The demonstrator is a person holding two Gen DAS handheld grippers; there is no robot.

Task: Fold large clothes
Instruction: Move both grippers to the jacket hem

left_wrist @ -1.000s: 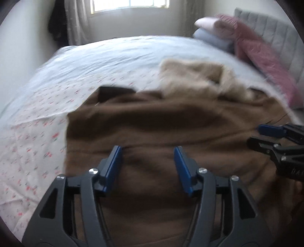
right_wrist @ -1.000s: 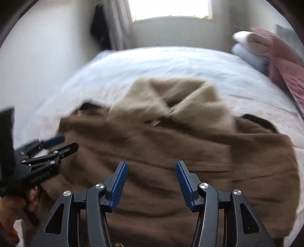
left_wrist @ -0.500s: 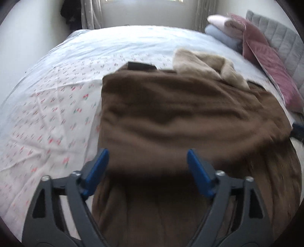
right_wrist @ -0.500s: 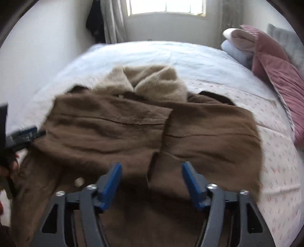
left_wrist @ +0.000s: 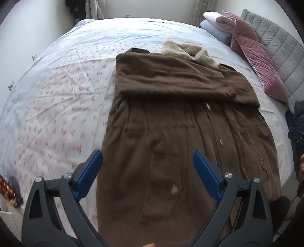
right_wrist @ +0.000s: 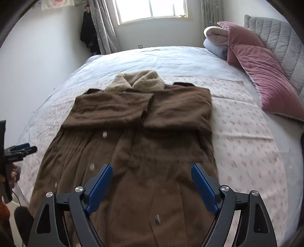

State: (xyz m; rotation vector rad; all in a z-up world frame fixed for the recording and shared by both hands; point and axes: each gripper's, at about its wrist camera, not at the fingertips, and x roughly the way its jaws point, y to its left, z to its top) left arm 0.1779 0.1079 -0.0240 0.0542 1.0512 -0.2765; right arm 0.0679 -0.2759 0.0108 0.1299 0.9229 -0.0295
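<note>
A long brown coat [left_wrist: 180, 133] [right_wrist: 136, 152] with a beige fleece collar [left_wrist: 187, 49] [right_wrist: 140, 80] lies flat on the bed, buttons up. Both sleeves are folded across the chest. My left gripper [left_wrist: 148, 157] hangs above the coat's lower left part, jaws opening wide, nothing between them. Over the lower middle of the coat, my right gripper [right_wrist: 151, 172] also has its jaws opening and holds nothing. The left gripper [right_wrist: 23, 149] shows at the left edge of the right wrist view, held by a hand.
The bed [left_wrist: 57, 95] has a floral sheet under the coat and a pale blue cover behind. Pink pillows [right_wrist: 266, 76], folded blankets [right_wrist: 215, 36] and a grey headboard [right_wrist: 281, 34] are at the right. A window [right_wrist: 150, 9] and curtains stand behind.
Both grippers pulled back and up from the folded sleeves and their jaws spread wider. The sleeves now lie released across the chest, and the whole coat is in view.
</note>
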